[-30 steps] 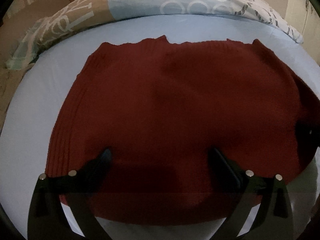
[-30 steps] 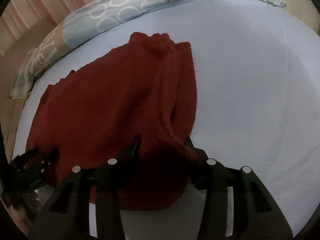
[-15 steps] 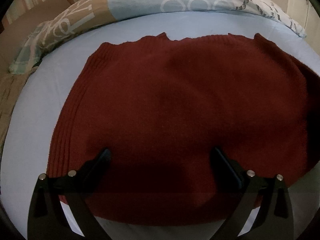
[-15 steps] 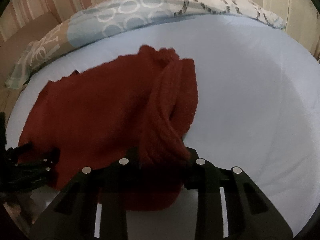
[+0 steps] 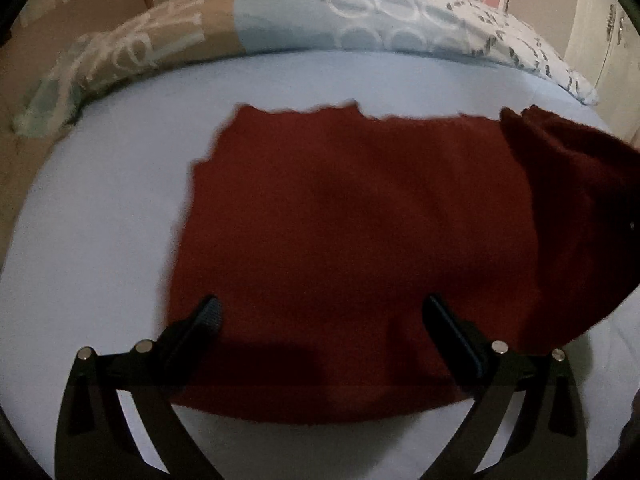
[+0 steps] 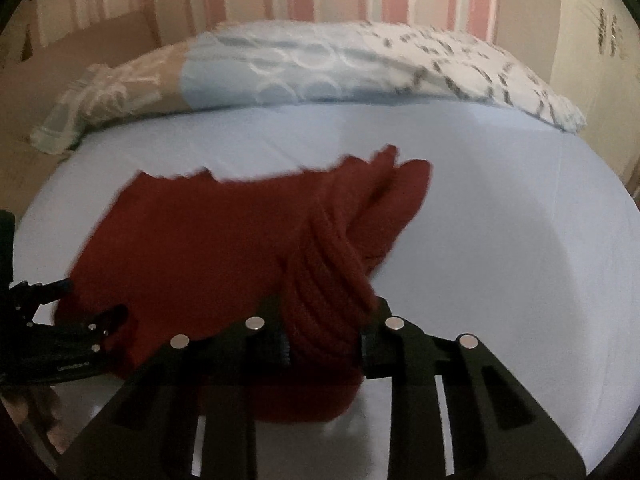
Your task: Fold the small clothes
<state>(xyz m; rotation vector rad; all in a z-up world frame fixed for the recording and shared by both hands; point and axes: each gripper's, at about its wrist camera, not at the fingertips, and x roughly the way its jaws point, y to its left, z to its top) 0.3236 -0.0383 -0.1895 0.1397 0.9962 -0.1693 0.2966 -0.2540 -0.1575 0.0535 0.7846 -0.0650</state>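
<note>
The red sweater [image 5: 352,248] is lying on the blue bed sheet [image 5: 100,240], in front of the patterned pillow [image 5: 360,28]. Most of it is lying flat. Its right side is bunching up into a thick roll with ribbed lines.

The right gripper [image 6: 322,344] is squeezing that ribbed roll [image 6: 320,292] between its two fingers, pressing in tight on the cloth and lifting that side a little off the bed.

The left gripper [image 5: 320,320] is hanging wide open over the near part of the sweater. It is holding nothing. I cannot tell if its fingers are touching the cloth.

It looks like the right side is being folded over to the left. To do this well, the right gripper should be carrying its edge across slowly and low, so the cloth is not sliding out. The left gripper could be pressing the flat part down so the whole sweater is not dragging along the sheet. The lifted edge should be landing straight on the left edge, with no lumps under it.
</note>
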